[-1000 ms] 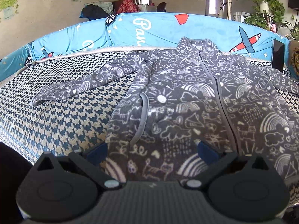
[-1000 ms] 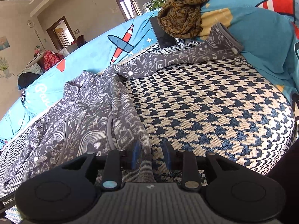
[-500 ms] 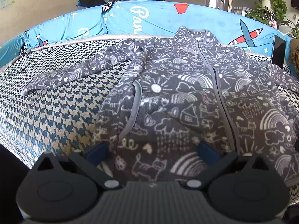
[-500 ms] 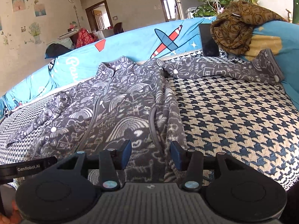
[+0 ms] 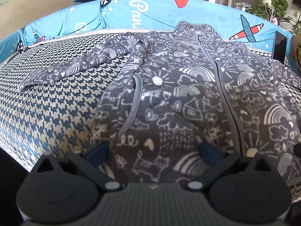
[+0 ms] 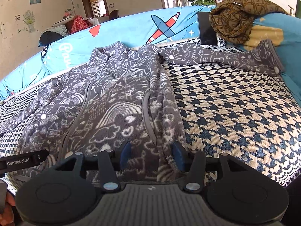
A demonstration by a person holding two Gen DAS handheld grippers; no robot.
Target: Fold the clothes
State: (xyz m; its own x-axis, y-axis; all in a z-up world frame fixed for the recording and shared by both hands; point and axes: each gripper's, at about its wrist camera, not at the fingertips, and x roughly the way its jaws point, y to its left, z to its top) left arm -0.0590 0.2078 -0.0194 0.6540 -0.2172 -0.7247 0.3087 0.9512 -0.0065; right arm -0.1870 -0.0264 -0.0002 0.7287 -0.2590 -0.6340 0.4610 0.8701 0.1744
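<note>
While the grey printed jacket (image 5: 180, 101) lies spread front-up and zipped on the houndstooth sofa seat (image 5: 56, 113), as it did a second ago, both views have changed. From the left wrist camera the garment is now seen closer and higher up, its hem filling the space between the fingers, where a second ago more of the seat's front edge was shown. From the right wrist camera the biggest change is seen: a second ago the camera was turned toward the bare seat and the right sleeve (image 6: 222, 58), with the blue pads almost together; now it is turned toward the jacket body, and the pads have been drawn well apart.

The left hand-held gripper (image 5: 153, 153) is held low at the near hem, left of the zip (image 5: 223, 98), pointing along the garment toward the collar. Its fingers are spread wide, with cloth seen between them but not pinched. The left sleeve (image 5: 75, 69) is stretched out sideways over the seat.

The right hand-held gripper (image 6: 151, 155) is held at the hem by the jacket's right side edge, just below the grey-trimmed pocket slit (image 6: 147, 116). Its jaws are parted, one blue pad (image 6: 125, 150) over the jacket front and the other at the side edge; whether fabric is touched cannot be told. The right sleeve reaches out to the blue cushion (image 6: 282, 37), where a brown patterned cloth (image 6: 237, 13) and a dark tablet (image 6: 207, 29) are propped against the blue aeroplane-print backrest (image 6: 131, 30).
</note>
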